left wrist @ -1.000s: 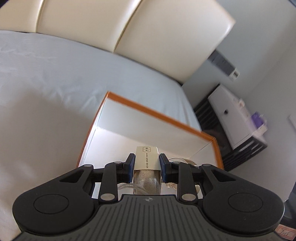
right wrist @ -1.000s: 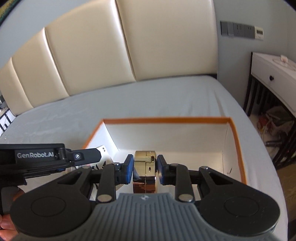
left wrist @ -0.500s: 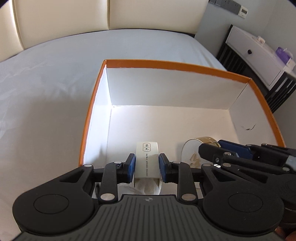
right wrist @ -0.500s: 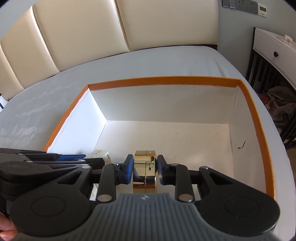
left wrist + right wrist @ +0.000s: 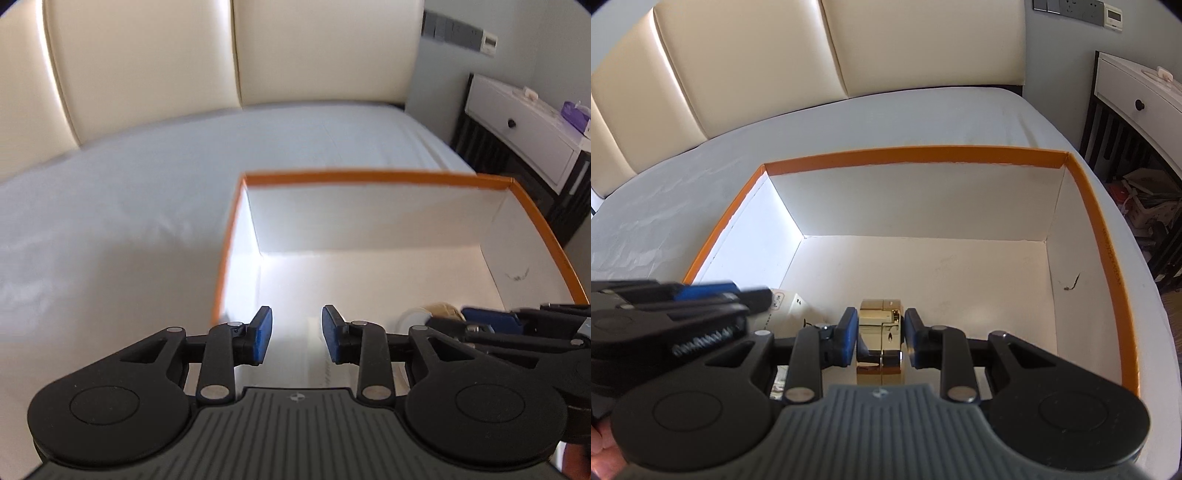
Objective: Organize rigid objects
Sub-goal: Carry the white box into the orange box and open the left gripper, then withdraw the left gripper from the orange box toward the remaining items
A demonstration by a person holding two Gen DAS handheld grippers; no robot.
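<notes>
An open white box with an orange rim [image 5: 369,174] [image 5: 908,155] sits on the bed. My left gripper [image 5: 297,334] is open and empty above the box's near left part; the white carton [image 5: 325,365] lies on the box floor below it, also seen in the right wrist view [image 5: 783,301]. My right gripper [image 5: 881,332] holds a shiny gold rectangular object [image 5: 881,339] low inside the box, pads at its sides with slight gaps. The right gripper also shows in the left wrist view [image 5: 517,325], next to a round white and gold thing [image 5: 432,312].
The box rests on a grey bed sheet [image 5: 110,221] in front of a cream padded headboard [image 5: 849,48]. A white drawer cabinet [image 5: 524,125] on a dark frame stands to the right of the bed.
My left gripper opened, let go of the white carton and lifted back. My right gripper stayed low in the box with the gold object, its jaws slightly wider.
</notes>
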